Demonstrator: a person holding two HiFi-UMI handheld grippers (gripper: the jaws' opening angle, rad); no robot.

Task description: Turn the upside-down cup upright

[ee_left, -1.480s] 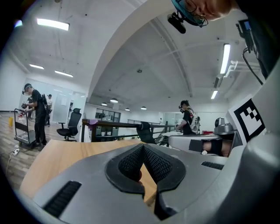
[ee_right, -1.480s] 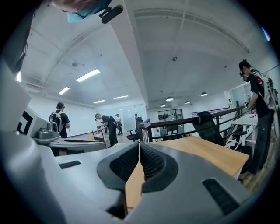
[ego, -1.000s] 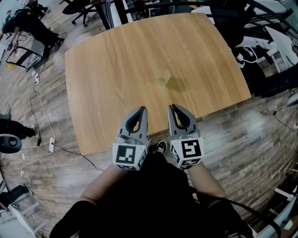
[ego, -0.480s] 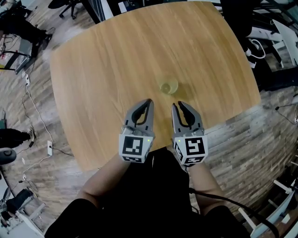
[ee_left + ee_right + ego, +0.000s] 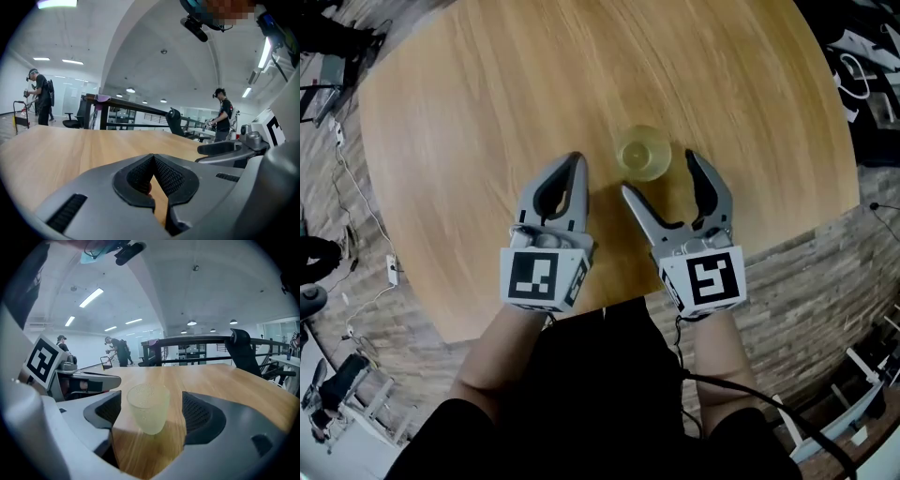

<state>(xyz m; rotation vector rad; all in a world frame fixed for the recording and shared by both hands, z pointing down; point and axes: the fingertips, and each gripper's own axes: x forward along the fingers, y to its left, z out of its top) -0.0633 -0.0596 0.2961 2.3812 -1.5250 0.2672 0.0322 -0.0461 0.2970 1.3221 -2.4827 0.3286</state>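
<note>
Cup (image 5: pixel 643 153): translucent pale yellow. Bench (image 5: pixel 478 103): light wood grain. Left gripper (image 5: pixel 576 159), right gripper (image 5: pixel 658 172): grey, black-and-white square markers.

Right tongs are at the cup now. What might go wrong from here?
The right tongs have just been opening; the cup stands between them, untouched, near the tips. Closing there may push it away or tip it. Its tapered wall could slip during the turn.

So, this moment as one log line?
right claw: jaws just opening, cup between, untouched | left claw: shut, empty | cup: on table
</note>
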